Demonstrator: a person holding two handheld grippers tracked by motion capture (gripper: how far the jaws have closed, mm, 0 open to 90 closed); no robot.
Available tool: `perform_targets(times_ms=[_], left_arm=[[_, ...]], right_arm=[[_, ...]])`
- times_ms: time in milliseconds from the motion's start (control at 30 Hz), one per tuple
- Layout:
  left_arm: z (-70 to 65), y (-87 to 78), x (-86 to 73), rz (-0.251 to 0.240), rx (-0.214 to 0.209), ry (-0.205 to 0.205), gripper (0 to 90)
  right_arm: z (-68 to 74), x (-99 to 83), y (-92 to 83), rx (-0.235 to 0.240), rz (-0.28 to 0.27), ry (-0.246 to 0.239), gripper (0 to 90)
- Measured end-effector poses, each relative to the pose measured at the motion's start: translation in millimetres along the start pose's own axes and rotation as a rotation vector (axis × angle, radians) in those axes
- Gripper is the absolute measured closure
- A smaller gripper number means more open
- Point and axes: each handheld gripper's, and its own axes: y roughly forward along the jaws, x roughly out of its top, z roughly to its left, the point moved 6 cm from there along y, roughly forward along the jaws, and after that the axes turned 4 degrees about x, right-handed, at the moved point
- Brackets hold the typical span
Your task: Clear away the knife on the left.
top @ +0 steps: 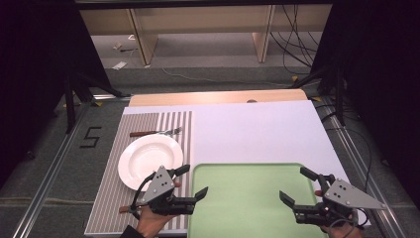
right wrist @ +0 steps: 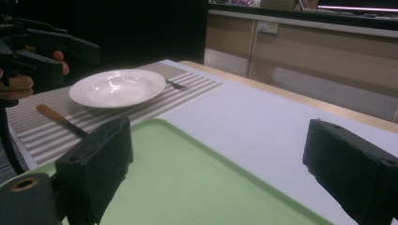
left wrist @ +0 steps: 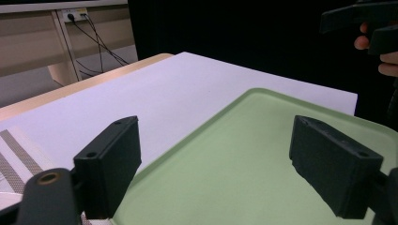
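Note:
A white plate [top: 150,160] rests on a striped placemat [top: 111,198] at the table's left. A fork [top: 156,132] with a wooden handle lies beyond the plate; a wooden-handled knife [right wrist: 58,119] lies on the mat's near side. A light green tray [top: 247,198] sits at the front centre. My left gripper [top: 194,182] hangs open over the tray's left edge, holding nothing. My right gripper [top: 297,186] is open over the tray's right part, also holding nothing. In the right gripper view the plate [right wrist: 117,87] lies far left, with the other gripper [right wrist: 47,51] above it.
A white sheet [top: 257,131] covers the table under mat and tray, with a wooden edge [top: 218,97] at the back. Beyond the table are wooden furniture legs [top: 141,39] and cables [top: 292,34] on the floor. Dark curtains flank both sides.

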Motion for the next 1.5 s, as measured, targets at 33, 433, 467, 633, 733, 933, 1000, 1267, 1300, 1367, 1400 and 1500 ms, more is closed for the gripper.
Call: perform_targets(times_ms=[33, 433, 467, 633, 733, 933, 1000, 1267, 1300, 1367, 1400, 1500], left_arm=[[-0.3, 0.0, -0.2, 0.003, 0.001, 0.005, 16.7], [1.1, -4.2, 1.3, 0.011, -0.015, 0.026, 17.2], [0.6, -4.5, 1.3, 0.016, -0.013, 0.034, 17.4], [0.1, -4.4, -1.2, 0.065, -0.019, 0.07, 17.4], [1.0, -6.7, -2.2, 0.083, -0.03, 0.07, 17.6], [5.7, -11.2, -4.3, 0.146, -0.022, 0.104, 18.0], [8.4, -13.1, -4.1, 0.165, -0.009, 0.116, 18.0], [24.3, -15.3, -19.1, 0.326, 0.053, 0.186, 19.3], [25.8, -15.8, -20.5, 0.332, 0.053, 0.184, 19.3], [28.2, -17.6, -22.9, 0.356, 0.047, 0.185, 19.3], [29.1, -18.5, -24.1, 0.366, 0.045, 0.188, 19.3], [31.0, -21.2, -26.8, 0.39, 0.051, 0.197, 19.4]], right_arm=[[0.0, 0.2, 0.0, 0.0, -0.002, 0.001, 9.7], [0.7, -0.6, 0.7, 0.005, 0.006, -0.002, 9.6], [0.8, -0.8, 0.8, 0.004, 0.008, -0.003, 9.7], [1.2, -0.9, 0.9, 0.006, 0.009, -0.005, 9.6], [0.9, -1.0, 0.9, 0.005, 0.01, -0.004, 9.6], [1.1, -1.2, 1.2, 0.006, 0.011, -0.004, 9.7], [1.3, -1.1, 1.0, 0.006, 0.011, -0.006, 9.6], [1.1, -1.9, 1.5, 0.005, 0.017, -0.007, 9.7], [1.1, -1.9, 1.5, 0.005, 0.017, -0.007, 9.7], [1.0, -1.5, 1.3, 0.004, 0.014, -0.006, 9.7], [0.7, -1.3, 1.7, 0.004, 0.011, -0.005, 9.6], [0.4, -2.1, 1.7, 0.002, 0.018, -0.003, 9.6]])
